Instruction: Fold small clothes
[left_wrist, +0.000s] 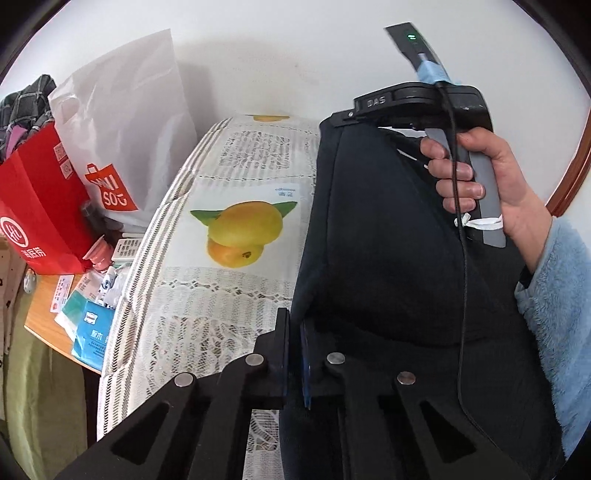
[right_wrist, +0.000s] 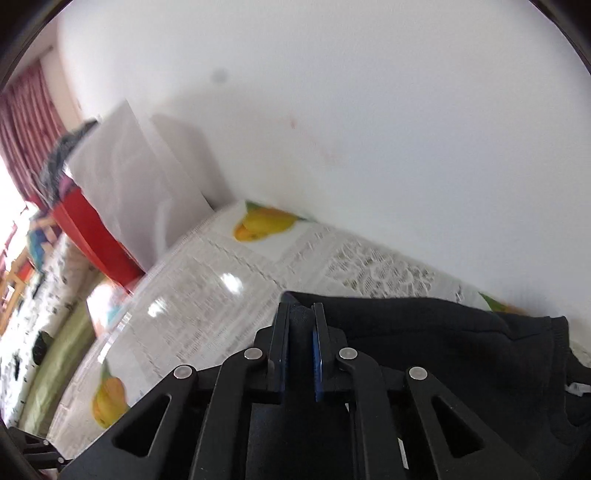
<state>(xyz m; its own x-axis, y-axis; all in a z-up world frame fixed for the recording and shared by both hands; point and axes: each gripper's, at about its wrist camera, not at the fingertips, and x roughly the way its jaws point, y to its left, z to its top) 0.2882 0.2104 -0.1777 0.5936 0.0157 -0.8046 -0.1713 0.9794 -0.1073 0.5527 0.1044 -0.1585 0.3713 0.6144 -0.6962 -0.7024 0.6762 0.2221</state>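
A dark navy garment hangs stretched between my two grippers above the table. My left gripper is shut on its near edge. In the left wrist view the right gripper is held by a hand in a light blue fleece sleeve and pinches the garment's far corner. In the right wrist view the right gripper is shut on a corner of the dark garment, whose ribbed hem trails off to the right.
The table wears a lace-pattern cloth with mango prints and stands against a white wall. At its left are a red paper bag, a white shopping bag, a tissue pack and small clutter on a wooden shelf.
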